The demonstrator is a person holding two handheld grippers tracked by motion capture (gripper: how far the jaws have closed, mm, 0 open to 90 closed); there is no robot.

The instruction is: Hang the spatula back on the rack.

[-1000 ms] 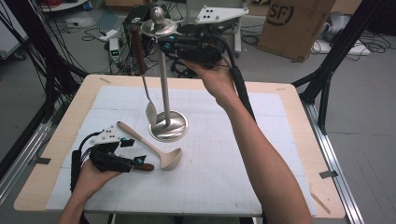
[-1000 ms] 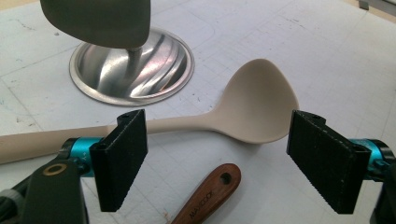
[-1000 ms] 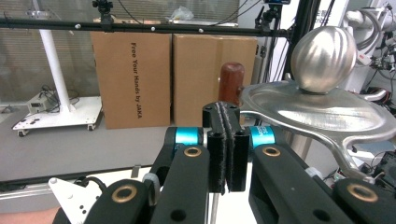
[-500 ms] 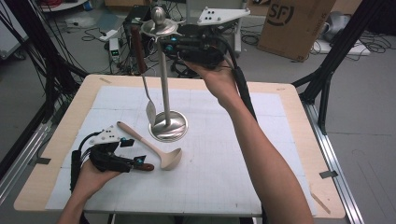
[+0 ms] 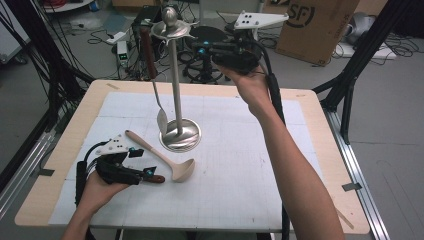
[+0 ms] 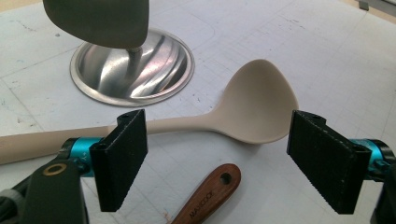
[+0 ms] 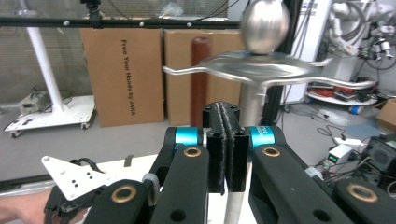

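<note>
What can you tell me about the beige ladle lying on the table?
The beige ladle is one piece of matte, plastic-looking material: a long, slim handle that widens into a rounded bowl. It lies flat on the white table mat, handle running toward the far left, bowl toward the near right, just in front of the metal stand's round base and apart from it. A wooden handle lies beside it. The left gripper sits by it with jaws open, not gripping it.

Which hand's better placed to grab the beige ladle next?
Left. The left gripper sits open right by the beige ladle. The right gripper is shut, up at the stand's top.
</note>
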